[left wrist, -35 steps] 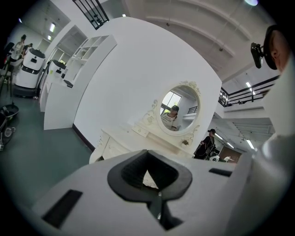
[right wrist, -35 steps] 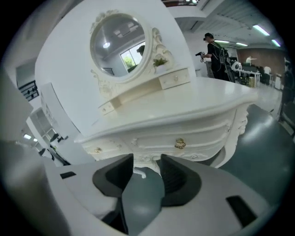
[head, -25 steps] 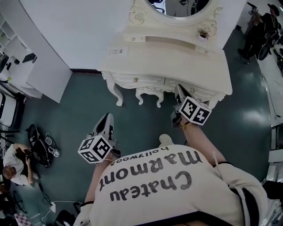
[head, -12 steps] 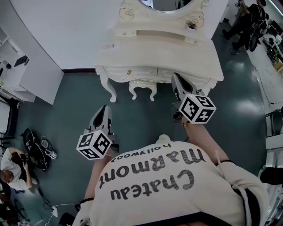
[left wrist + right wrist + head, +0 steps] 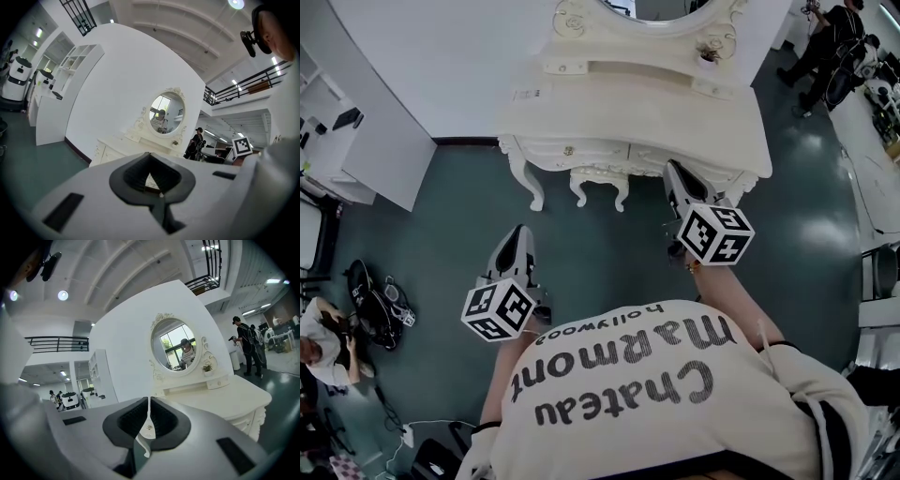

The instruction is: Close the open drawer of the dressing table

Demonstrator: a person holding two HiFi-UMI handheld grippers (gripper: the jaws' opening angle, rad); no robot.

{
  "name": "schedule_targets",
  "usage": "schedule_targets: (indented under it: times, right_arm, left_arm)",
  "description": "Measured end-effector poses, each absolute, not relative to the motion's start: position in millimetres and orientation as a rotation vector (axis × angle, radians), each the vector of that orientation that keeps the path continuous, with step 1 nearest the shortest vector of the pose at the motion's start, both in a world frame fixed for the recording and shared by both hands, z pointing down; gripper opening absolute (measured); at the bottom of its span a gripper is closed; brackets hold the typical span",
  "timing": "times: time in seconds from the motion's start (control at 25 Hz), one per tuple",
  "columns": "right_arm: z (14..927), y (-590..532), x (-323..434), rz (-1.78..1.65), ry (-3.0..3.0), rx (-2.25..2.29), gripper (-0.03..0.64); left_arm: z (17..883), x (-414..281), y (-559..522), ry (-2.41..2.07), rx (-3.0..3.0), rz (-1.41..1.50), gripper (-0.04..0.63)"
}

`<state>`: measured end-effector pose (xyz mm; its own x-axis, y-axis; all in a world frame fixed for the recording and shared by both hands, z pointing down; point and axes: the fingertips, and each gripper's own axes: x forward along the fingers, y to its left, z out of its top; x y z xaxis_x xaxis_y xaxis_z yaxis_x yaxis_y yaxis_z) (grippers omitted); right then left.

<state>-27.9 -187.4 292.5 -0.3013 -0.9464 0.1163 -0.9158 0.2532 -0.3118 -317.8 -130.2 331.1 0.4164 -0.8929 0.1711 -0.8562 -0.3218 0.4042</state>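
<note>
I have both grippers out in front of the cream dressing table [image 5: 628, 112], which stands against the white wall with its oval mirror [image 5: 176, 345] above the surface. A tiny potted plant [image 5: 709, 52] sits on the raised ledge at the right of the mirror.

The right gripper [image 5: 672, 171] is the nearer of the two to the table. In the head view its tips overlap the front edge on the right side, over the right-hand drawer front. Its jaws are clenched with only a thin slit between the pads and nothing in them, and through that slit I see a bit of the table's front ahead.

The left gripper [image 5: 523, 232] hangs over the dark green floor [image 5: 600, 253], well back from the table and left of its carved legs. Its jaws are pressed together too, and empty.

The left drawer [image 5: 569, 151], marked by its small knob, lies flush under the surface. The right drawer front looks flush as well, though the right gripper hides part of it.

A person [image 5: 319, 328] sits on the floor at far left among cables, and others stand at upper right [image 5: 825, 37].
</note>
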Motion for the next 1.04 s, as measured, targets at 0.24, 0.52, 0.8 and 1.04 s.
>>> schedule_targets:
  times: [0.24, 0.52, 0.8, 1.04]
  right_arm:
    - [293.3, -189.3, -15.6, -0.485, 2.455, -1.782, 0.038]
    - [310.8, -182.8, -1.7, -0.532, 2.476, -1.790, 0.038]
    - [318.7, -176.1, 6.3, -0.539, 2.483, -1.797, 0.035]
    - [319.2, -171.5, 9.1, -0.536, 2.488, -1.801, 0.035]
  left_arm:
    - [338.1, -301.9, -124.5, -1.503, 2.198, -0.111, 0.008]
    - [344.0, -291.7, -118.5, -1.519, 2.176, -0.095, 0.008]
    - [348.7, -286.0, -110.8, -1.527, 2.169, -0.084, 0.008]
    - [346.4, -283.8, -105.8, -1.533, 2.170, -0.085, 0.008]
